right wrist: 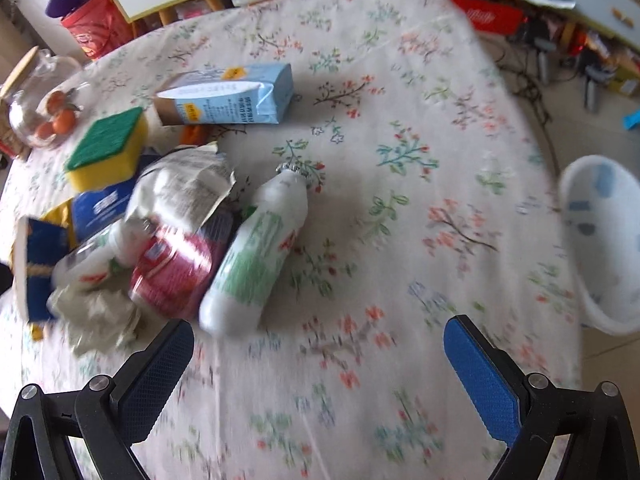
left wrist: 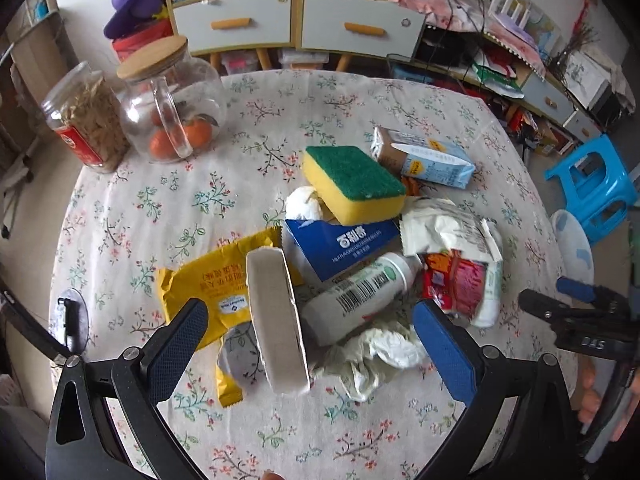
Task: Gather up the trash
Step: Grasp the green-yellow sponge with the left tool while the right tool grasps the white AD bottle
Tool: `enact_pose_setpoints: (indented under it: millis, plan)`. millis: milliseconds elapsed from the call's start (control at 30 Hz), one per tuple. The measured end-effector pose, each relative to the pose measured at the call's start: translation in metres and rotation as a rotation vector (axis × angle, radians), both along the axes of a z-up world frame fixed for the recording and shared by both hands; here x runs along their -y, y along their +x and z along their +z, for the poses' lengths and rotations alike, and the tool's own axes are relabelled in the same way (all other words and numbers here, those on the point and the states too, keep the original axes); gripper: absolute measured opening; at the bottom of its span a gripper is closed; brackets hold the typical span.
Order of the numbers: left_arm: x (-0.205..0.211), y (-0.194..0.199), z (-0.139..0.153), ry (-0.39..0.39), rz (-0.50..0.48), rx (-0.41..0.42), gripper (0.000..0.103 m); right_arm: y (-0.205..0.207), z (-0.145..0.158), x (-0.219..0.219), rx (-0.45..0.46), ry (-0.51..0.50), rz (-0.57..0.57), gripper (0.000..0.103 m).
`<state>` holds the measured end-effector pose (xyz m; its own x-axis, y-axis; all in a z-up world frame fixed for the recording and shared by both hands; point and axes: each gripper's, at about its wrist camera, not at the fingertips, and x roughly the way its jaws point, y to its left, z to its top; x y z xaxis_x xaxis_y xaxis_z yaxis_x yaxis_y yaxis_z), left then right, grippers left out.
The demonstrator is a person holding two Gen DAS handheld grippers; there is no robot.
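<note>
Trash lies heaped on the flowered tablecloth (left wrist: 168,208). My left gripper (left wrist: 312,340) is open just above a pale cardboard box (left wrist: 276,320), a white barcode bottle (left wrist: 356,300) and crumpled tissue (left wrist: 384,352), touching none. Around these lie a yellow packet (left wrist: 208,288), a blue packet (left wrist: 340,244), a white wrapper (left wrist: 444,228), a red wrapper (left wrist: 456,284) and a milk carton (left wrist: 424,156). My right gripper (right wrist: 320,360) is open and empty over bare cloth, just right of a green-labelled white bottle (right wrist: 260,252) and the red wrapper (right wrist: 176,272). The right gripper (left wrist: 552,294) also shows in the left wrist view.
A yellow-green sponge (left wrist: 352,184), a glass jar of oranges (left wrist: 172,112) and a jar with a red label (left wrist: 84,120) stand on the table's far left. A white bin (right wrist: 604,248) sits off the table's right edge, by a blue stool (left wrist: 592,184). Cabinets (left wrist: 296,20) line the back.
</note>
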<state>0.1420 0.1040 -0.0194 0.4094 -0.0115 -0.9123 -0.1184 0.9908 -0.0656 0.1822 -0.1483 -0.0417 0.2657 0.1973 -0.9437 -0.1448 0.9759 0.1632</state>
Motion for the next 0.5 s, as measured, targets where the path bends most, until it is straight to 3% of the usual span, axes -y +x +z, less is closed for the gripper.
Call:
enact_pose_setpoints:
  millis: [67,267,400,500]
  plan:
    - [-0.002,0.01,-0.003,-0.018,0.011,-0.009,0.103,0.013,-0.014,-0.002,-0.055,0.017,-0.02,0.101]
    - [-0.01,0.045,-0.007,-0.188,0.051,0.001,0.103,0.041,-0.037,-0.013,-0.138,0.07,-0.037,0.086]
    - [-0.002,0.07,-0.014,-0.236,0.051,-0.005,0.1,0.049,-0.044,-0.02,-0.145,0.06,-0.029,0.07]
    - [0.01,0.085,-0.024,-0.215,0.037,-0.016,0.094,0.056,-0.04,-0.022,-0.134,0.058,-0.013,0.047]
